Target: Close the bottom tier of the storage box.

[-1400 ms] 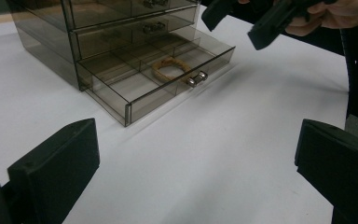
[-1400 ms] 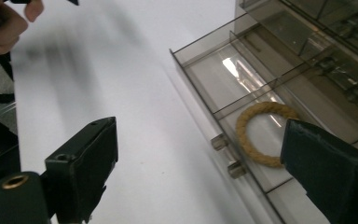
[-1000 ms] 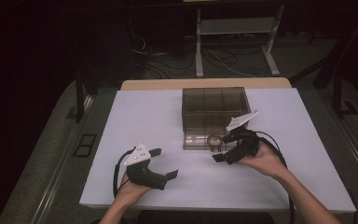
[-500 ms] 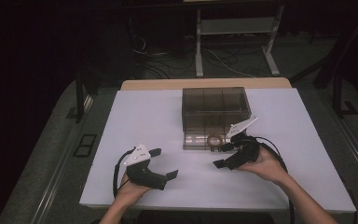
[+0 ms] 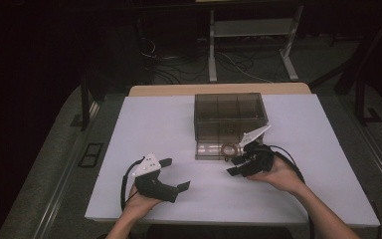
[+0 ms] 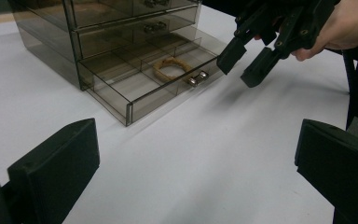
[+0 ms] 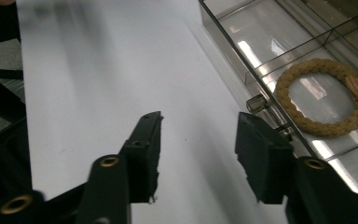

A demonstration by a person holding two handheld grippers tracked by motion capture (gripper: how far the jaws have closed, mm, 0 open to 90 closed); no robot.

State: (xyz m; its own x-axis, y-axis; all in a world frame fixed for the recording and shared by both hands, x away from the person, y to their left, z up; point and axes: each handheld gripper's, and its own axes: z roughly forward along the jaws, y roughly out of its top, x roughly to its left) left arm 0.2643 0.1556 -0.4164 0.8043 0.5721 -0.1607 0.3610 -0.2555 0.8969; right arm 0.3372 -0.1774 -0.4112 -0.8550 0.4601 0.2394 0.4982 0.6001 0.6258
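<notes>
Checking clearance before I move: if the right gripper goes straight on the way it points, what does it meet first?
Probably bare table. The right gripper has empty, part-open jaws that have just been closing; the open drawer and its knob lie just to one side, though depth is unclear.

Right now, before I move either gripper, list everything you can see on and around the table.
drawer cabinet: one, smoky clear plastic, far middle of table, three drawers stacked.
bottom drawer: one, pulled out, metal knob on its front.
rope ring: one, tan, lying in the open drawer.
table: one, white top.
metal stand: one, pale, on floor beyond table.
left gripper: black, near left, jaws open, nothing between.
right gripper: black, in front of the open drawer by the knob, jaws have just been closing, nothing between.
</notes>
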